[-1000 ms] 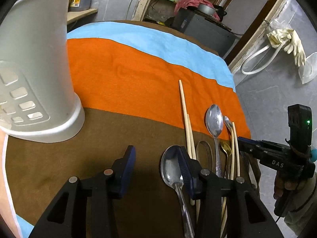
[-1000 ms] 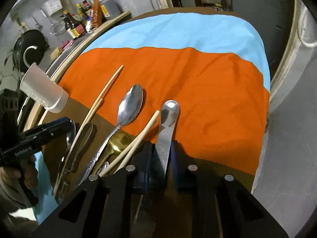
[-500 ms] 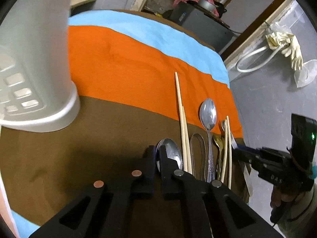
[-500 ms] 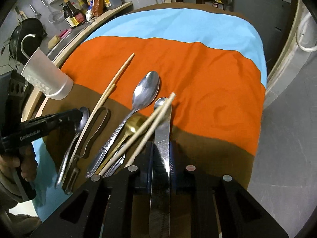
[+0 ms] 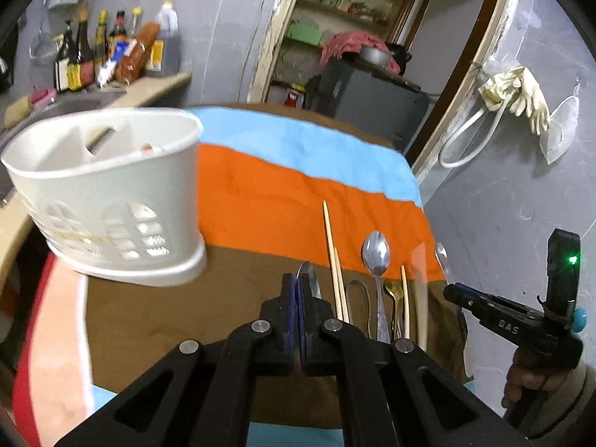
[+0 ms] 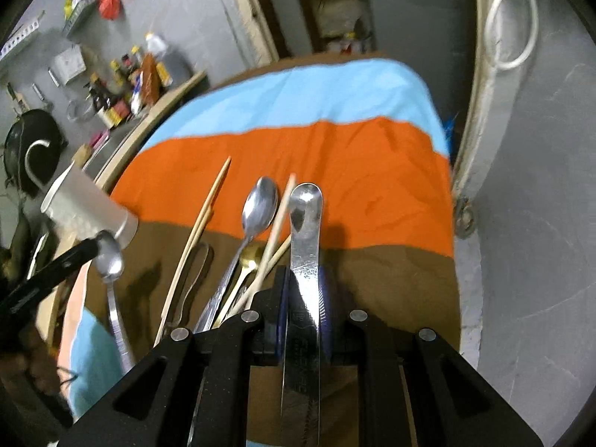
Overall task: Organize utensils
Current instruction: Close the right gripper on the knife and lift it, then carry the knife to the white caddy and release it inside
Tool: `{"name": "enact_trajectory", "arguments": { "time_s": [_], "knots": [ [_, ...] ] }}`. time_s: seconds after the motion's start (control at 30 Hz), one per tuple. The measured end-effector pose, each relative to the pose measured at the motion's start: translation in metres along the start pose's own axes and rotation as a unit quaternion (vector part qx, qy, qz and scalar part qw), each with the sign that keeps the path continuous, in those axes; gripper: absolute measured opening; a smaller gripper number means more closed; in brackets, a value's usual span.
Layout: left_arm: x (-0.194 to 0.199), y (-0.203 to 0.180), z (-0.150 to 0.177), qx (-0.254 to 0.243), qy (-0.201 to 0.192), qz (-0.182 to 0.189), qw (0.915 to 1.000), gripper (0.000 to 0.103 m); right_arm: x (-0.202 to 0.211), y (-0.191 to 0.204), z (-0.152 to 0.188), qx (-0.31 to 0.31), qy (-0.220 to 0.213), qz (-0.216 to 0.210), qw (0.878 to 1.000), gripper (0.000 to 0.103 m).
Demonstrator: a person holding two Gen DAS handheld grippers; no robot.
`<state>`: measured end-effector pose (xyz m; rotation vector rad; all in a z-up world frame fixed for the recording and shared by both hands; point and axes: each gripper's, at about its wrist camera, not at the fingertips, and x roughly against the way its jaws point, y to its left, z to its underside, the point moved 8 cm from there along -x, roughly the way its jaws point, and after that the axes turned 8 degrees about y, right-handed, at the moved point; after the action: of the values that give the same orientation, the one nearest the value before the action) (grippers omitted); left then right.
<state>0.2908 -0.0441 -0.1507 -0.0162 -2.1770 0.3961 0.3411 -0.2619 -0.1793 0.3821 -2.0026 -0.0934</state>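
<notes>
My left gripper (image 5: 298,283) is shut on a steel spoon (image 5: 311,277), lifted above the cloth; the spoon (image 6: 108,259) also shows in the right wrist view. My right gripper (image 6: 302,275) is shut on a flat steel knife (image 6: 304,231), raised off the table, with its rounded tip pointing forward. On the brown band lie chopsticks (image 5: 333,253), a large spoon (image 5: 376,253), a gold spoon (image 5: 394,290) and tongs (image 5: 357,298). The white utensil caddy (image 5: 108,193) stands at the left, with its compartments open on top.
The table wears a cloth with brown (image 5: 186,316), orange (image 5: 268,201) and light blue (image 5: 298,138) bands. Bottles (image 5: 97,56) line a counter at the back left. A dark cabinet (image 5: 372,93) and a doorway stand behind the table. The table's right edge drops to a grey floor (image 5: 503,205).
My left gripper shut on the steel spoon and lifted it. My right gripper rose with the knife. Both cameras tilted up, so the caddy's open top came into view.
</notes>
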Motion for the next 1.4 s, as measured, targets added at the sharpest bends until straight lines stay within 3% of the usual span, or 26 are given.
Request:
{"name": "enact_trajectory", "arguments": {
  "time_s": [0.17,0.3,0.47,0.67,0.8,0.9,1.1,1.4],
  "knots": [
    [0.029,0.011,-0.015,-0.007,-0.033,-0.002,0.9994,0.002,0.015,0.007,-0.02,-0.006,-0.057,0.026,0.998,0.014],
    [0.057,0.024,-0.029,-0.023,-0.064,-0.001,0.9977,0.002,0.048,0.028,-0.038,-0.007,-0.113,0.019,0.993,0.014],
    [0.096,0.047,-0.054,-0.028,-0.102,-0.002,0.9944,0.002,0.084,0.089,-0.055,0.009,-0.175,-0.032,0.984,0.014],
    [0.135,0.097,-0.09,-0.021,-0.136,-0.018,0.9903,0.002,0.097,0.183,-0.088,0.011,-0.243,-0.121,0.962,0.014],
    [0.153,0.137,-0.117,-0.016,-0.165,-0.047,0.985,0.002,0.096,0.231,-0.126,0.008,-0.28,-0.164,0.946,0.014],
    [0.16,0.164,-0.135,-0.013,-0.185,-0.08,0.9794,0.002,0.085,0.27,-0.129,0.015,-0.305,-0.176,0.936,0.014],
    [0.143,0.202,-0.154,-0.017,-0.195,-0.14,0.9704,0.002,0.041,0.308,-0.139,0.009,-0.309,-0.188,0.932,0.014],
    [0.103,0.214,-0.147,-0.034,-0.194,-0.175,0.9648,0.002,-0.003,0.307,-0.11,0.056,-0.292,-0.11,0.948,0.014]
  ]
}}
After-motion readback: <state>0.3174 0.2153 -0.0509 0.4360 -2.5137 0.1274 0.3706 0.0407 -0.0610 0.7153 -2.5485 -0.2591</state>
